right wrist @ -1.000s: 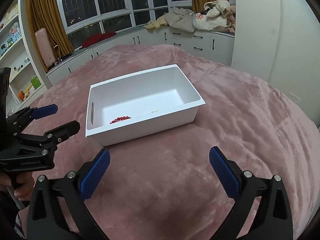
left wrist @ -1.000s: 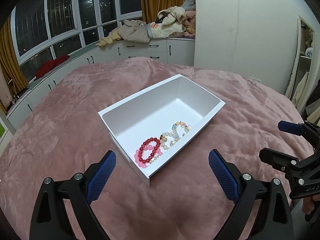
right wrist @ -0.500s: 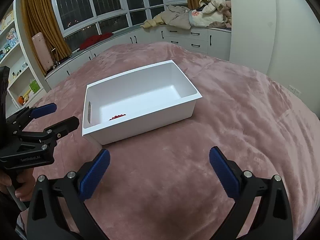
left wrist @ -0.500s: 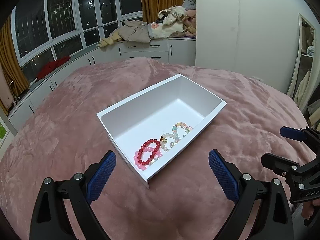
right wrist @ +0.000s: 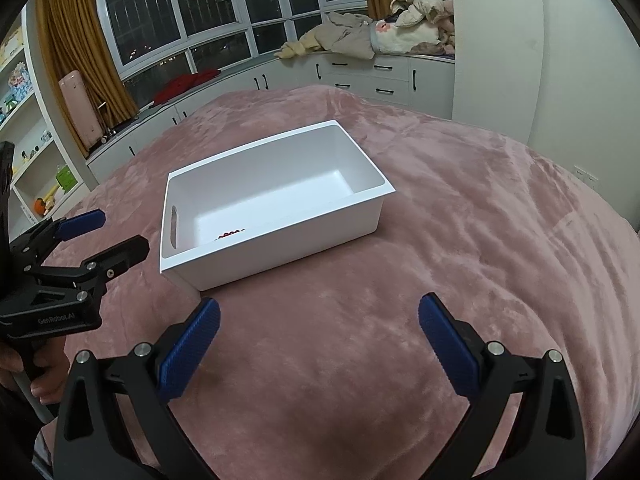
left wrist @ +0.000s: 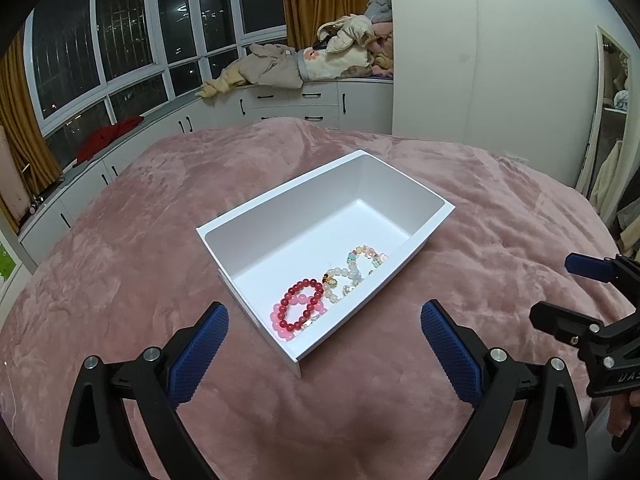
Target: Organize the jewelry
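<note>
A white rectangular bin (left wrist: 280,208) sits on the pink bedspread (left wrist: 140,240); it also shows in the right wrist view (right wrist: 280,248). In its near corner lie a red bead bracelet (left wrist: 303,304) over a pink one (left wrist: 280,326), a white bead bracelet (left wrist: 336,284) and a pastel bead bracelet (left wrist: 366,254). Only a bit of the red bracelet (right wrist: 230,234) shows in the right wrist view. My left gripper (left wrist: 324,344) is open and empty, short of the bin's near corner. My right gripper (right wrist: 320,336) is open and empty, back from the bin's long side.
The bin has a slot handle (right wrist: 174,226) in its left end wall. White cabinets (left wrist: 296,108) with piled clothes (left wrist: 320,56) run under the windows behind the bed. A white wardrobe (left wrist: 500,60) stands at the back right and shelves (right wrist: 24,152) at the far left.
Both grippers have drifted slightly, so the bin sits a little differently in each view. Both stay open and empty. The bracelets have not moved.
</note>
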A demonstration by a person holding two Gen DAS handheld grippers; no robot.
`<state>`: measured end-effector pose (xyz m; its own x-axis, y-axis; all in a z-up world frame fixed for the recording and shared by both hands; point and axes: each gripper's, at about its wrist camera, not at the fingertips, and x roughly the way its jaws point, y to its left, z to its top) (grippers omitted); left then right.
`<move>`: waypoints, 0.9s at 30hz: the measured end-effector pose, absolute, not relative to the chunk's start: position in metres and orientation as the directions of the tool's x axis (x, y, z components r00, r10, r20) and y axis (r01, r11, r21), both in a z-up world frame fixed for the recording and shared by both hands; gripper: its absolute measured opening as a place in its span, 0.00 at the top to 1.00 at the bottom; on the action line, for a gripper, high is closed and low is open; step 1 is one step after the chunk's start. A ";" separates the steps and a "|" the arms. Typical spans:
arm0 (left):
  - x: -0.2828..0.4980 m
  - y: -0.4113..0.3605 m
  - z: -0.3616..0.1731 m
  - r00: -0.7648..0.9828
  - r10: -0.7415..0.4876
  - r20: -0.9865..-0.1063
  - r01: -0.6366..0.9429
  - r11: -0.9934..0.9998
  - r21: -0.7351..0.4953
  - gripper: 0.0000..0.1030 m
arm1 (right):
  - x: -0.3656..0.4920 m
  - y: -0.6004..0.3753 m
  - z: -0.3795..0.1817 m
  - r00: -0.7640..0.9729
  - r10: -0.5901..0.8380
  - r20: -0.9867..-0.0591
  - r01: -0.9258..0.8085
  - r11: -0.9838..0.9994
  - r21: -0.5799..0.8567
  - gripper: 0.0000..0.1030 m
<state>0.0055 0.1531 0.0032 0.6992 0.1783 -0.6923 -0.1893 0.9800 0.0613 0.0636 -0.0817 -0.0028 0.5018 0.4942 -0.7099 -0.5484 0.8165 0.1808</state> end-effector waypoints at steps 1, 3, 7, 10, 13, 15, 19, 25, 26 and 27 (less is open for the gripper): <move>0.005 0.153 0.002 0.698 0.176 -0.694 -0.187 0.980 0.060 0.05 | 0.063 -0.083 -0.003 0.502 0.496 -0.709 -0.546 0.817 0.184 0.04; 0.005 0.153 0.003 0.696 0.175 -0.697 -0.183 0.981 0.065 0.05 | 0.064 -0.083 -0.005 0.500 0.494 -0.711 -0.542 0.819 0.188 0.04; 0.006 0.152 0.002 0.688 0.200 -0.697 -0.183 0.978 0.099 0.05 | 0.063 -0.082 -0.005 0.498 0.496 -0.711 -0.545 0.817 0.187 0.04; 0.007 0.151 0.000 0.682 0.209 -0.700 -0.183 0.977 0.113 0.05 | 0.062 -0.082 -0.005 0.499 0.501 -0.708 -0.548 0.815 0.190 0.04; 0.008 0.151 0.000 0.683 0.207 -0.700 -0.182 0.977 0.111 0.05 | 0.062 -0.082 -0.005 0.499 0.502 -0.707 -0.549 0.814 0.190 0.04; 0.009 0.150 0.000 0.685 0.204 -0.699 -0.181 0.978 0.107 0.05 | 0.062 -0.082 -0.005 0.498 0.503 -0.707 -0.549 0.814 0.192 0.04; 0.009 0.149 0.001 0.687 0.206 -0.697 -0.180 0.977 0.111 0.05 | 0.060 -0.082 -0.005 0.498 0.502 -0.707 -0.551 0.813 0.189 0.04; 0.011 0.148 0.001 0.682 0.214 -0.700 -0.189 0.975 0.114 0.05 | 0.059 -0.081 -0.004 0.498 0.502 -0.707 -0.549 0.814 0.192 0.04; 0.011 0.149 0.002 0.681 0.213 -0.700 -0.190 0.975 0.113 0.05 | 0.060 -0.081 -0.005 0.497 0.502 -0.707 -0.549 0.813 0.192 0.04; 0.011 0.149 0.002 0.681 0.213 -0.700 -0.190 0.975 0.112 0.05 | 0.059 -0.081 -0.005 0.497 0.503 -0.707 -0.549 0.814 0.193 0.04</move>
<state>0.0111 0.1487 0.0019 0.6815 0.2130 -0.7001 -0.1903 0.9754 0.1115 0.0591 -0.0811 -0.0047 0.4971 0.5028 -0.7072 -0.5486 0.8136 0.1928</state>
